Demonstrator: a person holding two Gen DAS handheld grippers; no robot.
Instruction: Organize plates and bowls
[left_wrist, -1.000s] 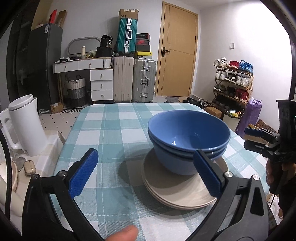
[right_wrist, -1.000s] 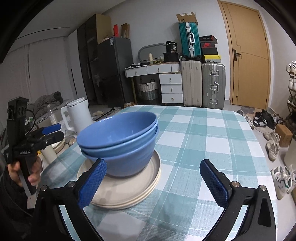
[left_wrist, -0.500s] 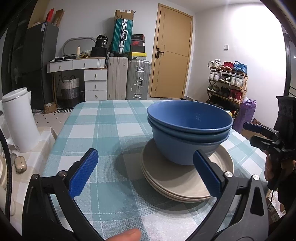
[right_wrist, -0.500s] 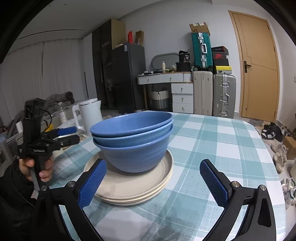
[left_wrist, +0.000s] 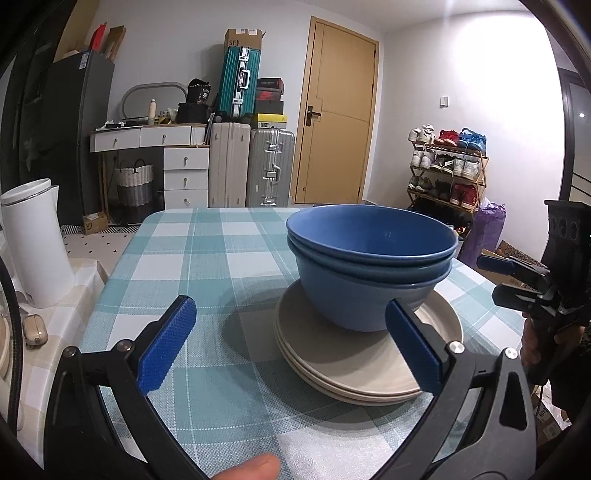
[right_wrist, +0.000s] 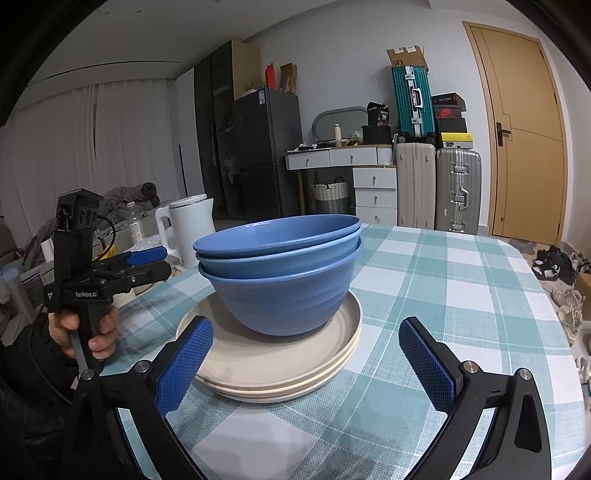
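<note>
Nearest, the left claw (left_wrist: 291, 347) gapes released, holding nothing; the right claw (right_wrist: 306, 363) likewise; both sit low over the checked tabletop (left_wrist: 221, 258). At twelve o'clock, nested blue bowls (right_wrist: 280, 273) rest on stacked beige plates (right_wrist: 273, 365); the stack looks finished, so ease both claws clear without nudging the rims.

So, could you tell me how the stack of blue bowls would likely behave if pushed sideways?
The blue bowls look smooth and rest on smooth beige plates, so they would probably slide. Their base is narrower than their rims, and three are nested, so a high push might tip them. They look rigid, possibly breakable.
</note>
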